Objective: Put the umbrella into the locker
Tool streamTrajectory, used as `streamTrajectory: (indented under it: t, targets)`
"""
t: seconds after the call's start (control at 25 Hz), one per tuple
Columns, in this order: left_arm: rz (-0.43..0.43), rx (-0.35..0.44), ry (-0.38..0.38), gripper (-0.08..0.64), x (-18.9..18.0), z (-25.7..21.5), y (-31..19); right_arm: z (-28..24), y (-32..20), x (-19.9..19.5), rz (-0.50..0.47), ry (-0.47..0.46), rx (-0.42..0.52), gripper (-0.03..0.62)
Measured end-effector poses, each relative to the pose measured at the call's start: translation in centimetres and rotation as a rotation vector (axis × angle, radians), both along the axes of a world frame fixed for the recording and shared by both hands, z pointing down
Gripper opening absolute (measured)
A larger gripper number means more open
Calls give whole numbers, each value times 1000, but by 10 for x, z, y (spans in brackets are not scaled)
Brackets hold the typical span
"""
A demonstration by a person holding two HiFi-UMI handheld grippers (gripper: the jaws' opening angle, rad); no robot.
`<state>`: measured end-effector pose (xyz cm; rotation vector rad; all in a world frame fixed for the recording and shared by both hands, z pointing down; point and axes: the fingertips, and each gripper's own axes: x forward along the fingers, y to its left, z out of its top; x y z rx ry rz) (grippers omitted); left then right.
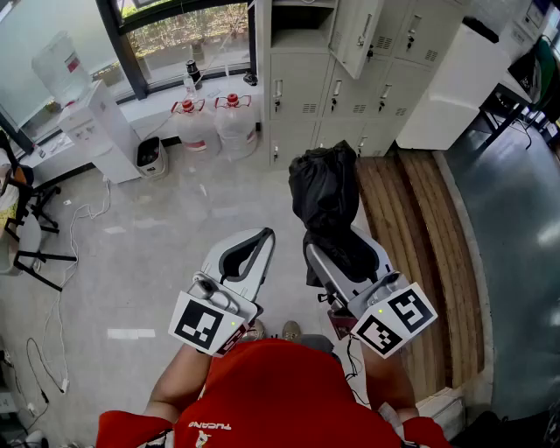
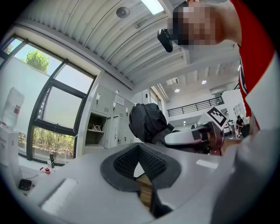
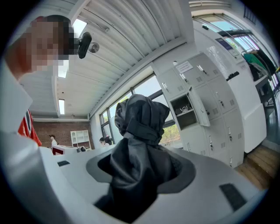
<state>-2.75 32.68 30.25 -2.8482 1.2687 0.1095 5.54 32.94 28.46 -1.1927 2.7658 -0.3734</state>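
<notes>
A black folded umbrella stands up out of my right gripper, whose jaws are shut on its lower part. In the right gripper view the umbrella fills the gap between the pads of the right gripper. My left gripper hangs beside it on the left, tips together and nothing between them; in its own view the left gripper sees the umbrella to the right. The grey lockers stand ahead, with one open compartment and its door swung out.
Two water jugs and a white water dispenser stand by the window at left. A wooden platform runs along the right in front of the lockers, beside a tall white cabinet. Cables trail over the floor at left.
</notes>
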Motion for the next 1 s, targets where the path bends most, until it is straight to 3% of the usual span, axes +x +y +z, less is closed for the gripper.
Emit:
streamTrajectory:
  t: [0.16,0.92,1.0]
  targets:
    - [15,48,36,3,3,-9,1,0,0,0,-1,-2,-2,242]
    - [5,74,57,3,6,-13,-6,-9,0,12,12,-21,20,242]
    - [-6,48,33,3,8,-8,-6,-9,0,15,10,-20,23,242]
